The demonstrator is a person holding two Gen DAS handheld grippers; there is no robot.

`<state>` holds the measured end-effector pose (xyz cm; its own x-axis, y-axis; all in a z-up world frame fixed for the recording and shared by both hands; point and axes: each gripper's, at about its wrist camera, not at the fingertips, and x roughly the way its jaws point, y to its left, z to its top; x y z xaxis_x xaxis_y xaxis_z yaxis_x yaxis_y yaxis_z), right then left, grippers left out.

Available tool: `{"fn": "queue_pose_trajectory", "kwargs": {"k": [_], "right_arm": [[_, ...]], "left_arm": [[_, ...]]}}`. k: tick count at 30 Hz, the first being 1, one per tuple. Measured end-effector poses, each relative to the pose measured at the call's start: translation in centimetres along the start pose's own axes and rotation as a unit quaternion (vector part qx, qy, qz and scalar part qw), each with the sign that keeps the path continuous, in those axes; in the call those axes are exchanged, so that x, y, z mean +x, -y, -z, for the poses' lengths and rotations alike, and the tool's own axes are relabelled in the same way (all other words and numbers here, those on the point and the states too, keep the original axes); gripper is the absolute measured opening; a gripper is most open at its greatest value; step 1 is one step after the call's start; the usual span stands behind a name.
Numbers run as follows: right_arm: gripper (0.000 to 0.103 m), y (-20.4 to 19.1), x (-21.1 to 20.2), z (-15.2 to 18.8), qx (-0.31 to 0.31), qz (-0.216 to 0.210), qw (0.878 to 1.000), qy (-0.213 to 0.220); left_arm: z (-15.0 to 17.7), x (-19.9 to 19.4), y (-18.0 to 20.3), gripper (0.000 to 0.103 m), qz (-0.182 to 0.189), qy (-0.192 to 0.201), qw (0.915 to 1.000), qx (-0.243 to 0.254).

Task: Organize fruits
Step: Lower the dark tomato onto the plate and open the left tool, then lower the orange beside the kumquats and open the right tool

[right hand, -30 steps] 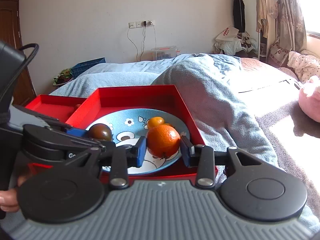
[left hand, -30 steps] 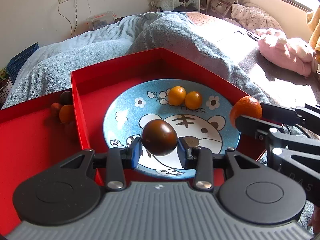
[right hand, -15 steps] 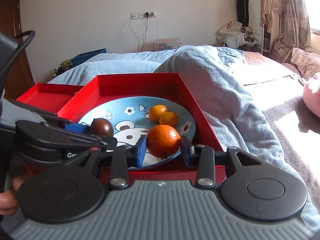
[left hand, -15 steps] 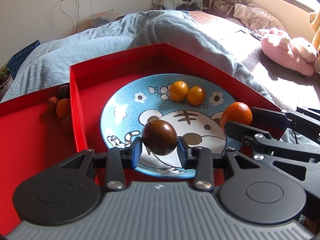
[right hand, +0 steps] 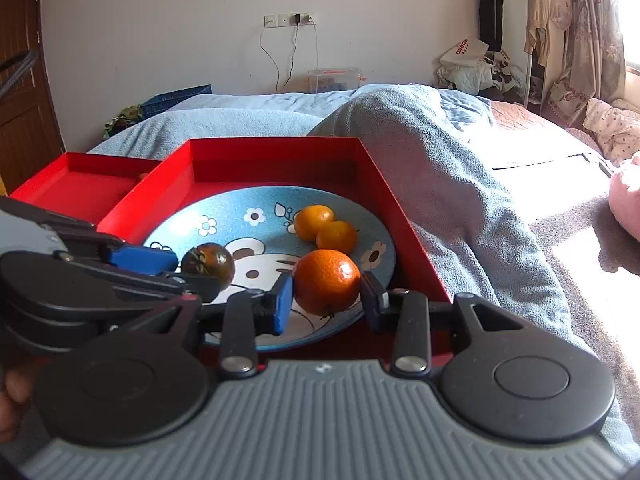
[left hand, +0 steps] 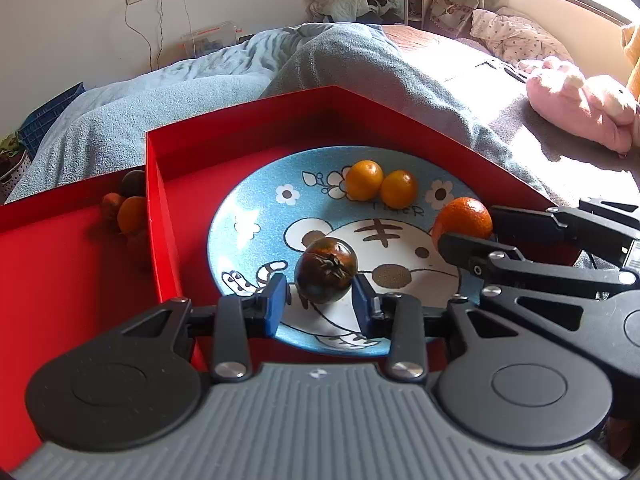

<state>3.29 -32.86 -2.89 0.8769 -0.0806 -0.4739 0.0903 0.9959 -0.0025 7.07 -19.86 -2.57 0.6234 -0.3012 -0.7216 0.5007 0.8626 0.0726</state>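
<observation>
A blue tiger plate (left hand: 248, 224) (right hand: 224, 208) lies in a red box (left hand: 240, 128) (right hand: 276, 148) on the bed. Two small oranges (left hand: 380, 186) (right hand: 324, 226) sit at its far side. My left gripper (left hand: 320, 304) has opened; a dark tomato (left hand: 326, 270) (right hand: 208, 262) rests on the plate between its parted pads, with gaps on both sides. My right gripper (right hand: 326, 300) is still around a large orange mandarin (right hand: 327, 282) (left hand: 462, 218) low over the plate's right side; its pads look slightly parted from it.
A second red tray (left hand: 60, 280) (right hand: 76, 184) at the left holds several small fruits (left hand: 128, 204) in its far corner. Blue-grey blankets (left hand: 360, 60) surround the boxes. A pink plush toy (left hand: 580, 108) lies at the far right.
Both grippers lowered over the plate. The left gripper opened and the tomato now sits on the plate. The right gripper's pads have spread slightly around the mandarin.
</observation>
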Motion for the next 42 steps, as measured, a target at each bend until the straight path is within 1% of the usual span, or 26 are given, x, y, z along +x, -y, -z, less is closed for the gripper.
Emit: {"fn": "queue_pose_trajectory", "kwargs": {"k": [10, 14, 15, 18, 23, 26, 28, 29, 31, 33, 38, 42], "right_arm": [[0.04, -0.6, -0.2, 0.3, -0.014, 0.01, 1.0, 0.009], [0.04, -0.8, -1.0, 0.6, -0.021, 0.012, 0.999, 0.038], [0.04, -0.8, -0.9, 0.6, -0.02, 0.011, 0.999, 0.037], [0.04, -0.2, -0.1, 0.3, -0.007, -0.001, 1.0, 0.015], [0.04, -0.2, 0.3, 0.0, -0.019, -0.007, 1.0, 0.006], [0.041, -0.3, 0.4, 0.2, -0.02, -0.004, 1.0, 0.006], [0.041, -0.4, 0.4, 0.3, -0.023, -0.005, 1.0, 0.004], [0.041, -0.4, 0.4, 0.4, -0.022, -0.007, 1.0, 0.003], [0.041, -0.3, 0.4, 0.4, -0.019, -0.011, 1.0, 0.004], [0.041, -0.3, 0.4, 0.4, -0.021, -0.014, 1.0, 0.003], [0.041, -0.1, 0.5, 0.3, -0.014, -0.019, 1.0, -0.001], [0.042, -0.2, 0.4, 0.3, -0.016, -0.017, 1.0, 0.001]], "left_arm": [[0.2, 0.1, 0.1, 0.042, -0.001, -0.002, 1.0, 0.004], [0.2, 0.2, 0.1, 0.042, 0.0, -0.002, 1.0, 0.005], [0.3, 0.2, 0.1, 0.042, 0.0, -0.002, 1.0, 0.005], [0.3, 0.2, 0.1, 0.042, -0.002, -0.002, 1.0, 0.005], [0.3, 0.2, 0.1, 0.042, -0.007, -0.003, 1.0, 0.006], [0.4, 0.1, 0.3, 0.042, -0.021, 0.004, 0.9997, 0.014], [0.5, -0.2, 0.5, 0.046, -0.04, 0.011, 0.999, 0.016], [0.5, -0.3, 0.3, 0.051, -0.044, 0.013, 0.9989, 0.012], [0.4, -0.6, -0.5, 0.054, -0.028, 0.018, 0.9995, -0.005], [0.4, -0.9, -0.9, 0.054, -0.016, 0.018, 0.9996, -0.015], [0.5, -1.2, -0.8, 0.055, -0.013, 0.022, 0.9996, -0.01], [0.6, -1.8, -1.0, 0.058, -0.005, 0.026, 0.9996, -0.011]]}}
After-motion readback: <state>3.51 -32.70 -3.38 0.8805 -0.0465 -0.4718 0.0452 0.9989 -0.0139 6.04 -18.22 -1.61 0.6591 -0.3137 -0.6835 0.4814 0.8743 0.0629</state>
